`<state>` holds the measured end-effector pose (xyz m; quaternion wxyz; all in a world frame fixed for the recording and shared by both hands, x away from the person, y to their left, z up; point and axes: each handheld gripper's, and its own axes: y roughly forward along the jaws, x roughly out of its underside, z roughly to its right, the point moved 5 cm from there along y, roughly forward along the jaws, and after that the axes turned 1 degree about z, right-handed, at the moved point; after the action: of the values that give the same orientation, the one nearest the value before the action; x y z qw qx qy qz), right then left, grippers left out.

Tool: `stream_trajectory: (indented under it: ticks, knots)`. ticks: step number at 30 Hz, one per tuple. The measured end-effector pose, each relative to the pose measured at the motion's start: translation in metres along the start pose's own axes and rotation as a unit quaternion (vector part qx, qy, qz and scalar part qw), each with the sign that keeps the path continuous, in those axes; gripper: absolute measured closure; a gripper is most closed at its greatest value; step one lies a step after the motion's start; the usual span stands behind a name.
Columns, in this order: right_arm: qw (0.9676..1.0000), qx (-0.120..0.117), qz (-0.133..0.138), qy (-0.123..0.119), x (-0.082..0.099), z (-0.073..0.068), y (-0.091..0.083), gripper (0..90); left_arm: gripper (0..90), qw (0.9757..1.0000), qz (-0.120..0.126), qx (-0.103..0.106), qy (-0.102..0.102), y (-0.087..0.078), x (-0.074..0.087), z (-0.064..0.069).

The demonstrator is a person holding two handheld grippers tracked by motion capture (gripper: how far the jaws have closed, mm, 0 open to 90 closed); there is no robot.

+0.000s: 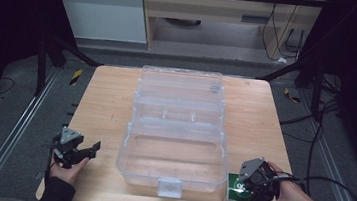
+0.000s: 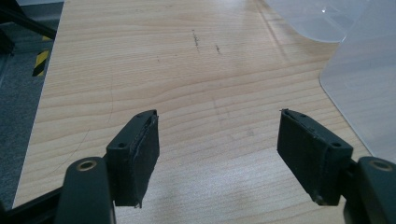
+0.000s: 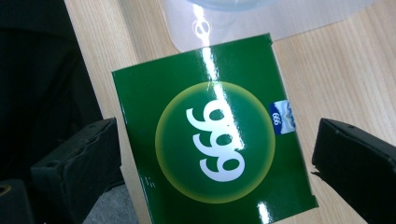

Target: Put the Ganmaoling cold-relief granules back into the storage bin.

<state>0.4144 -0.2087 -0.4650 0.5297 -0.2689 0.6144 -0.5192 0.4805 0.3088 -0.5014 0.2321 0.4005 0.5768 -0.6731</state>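
Working at a light wooden table (image 1: 106, 103), square top, grey floor and rails around it. Biggest thing on it: clear plastic case (image 1: 176, 130), lid swung open and lying flat toward the far edge, base tray nearest me, latch tab at the front wall. Tray looks empty from the high view.

Green box (image 3: 212, 144) sits flat on the table at the near right corner, just beside the case's right front corner. Glossy top, white "999" in a yellow-green circle, small blue label near one edge. One side of it overhangs or sits right at the table edge in the right gripper view; can't tell which.

My right gripper (image 1: 244, 193) is over that box, jaws wide, one pad on each side of it, both clear of the cardboard. Nothing gripped.

My left gripper (image 1: 92, 149) is at the near left, low over bare wood, left of the case and apart from it. Jaws spread wide, nothing between them. Case wall shows at the right of the left gripper view.
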Motion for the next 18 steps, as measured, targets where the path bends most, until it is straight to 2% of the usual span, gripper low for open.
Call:
stream_trajectory:
  ticks: [8, 18]
  knots:
    - [0.9999, -0.004, -0.009, -0.007, -0.001, 0.000, 0.006, 1.7, 29.0, 1.0000, 0.000, 0.000, 0.001, 0.000, 0.000, 0.000]
    - [0.9993, -0.019, -0.028, -0.017, 0.004, 0.000, 0.021, 2.6, 29.0, 1.0000, -0.001, -0.001, 0.001, 0.000, 0.000, 0.000]
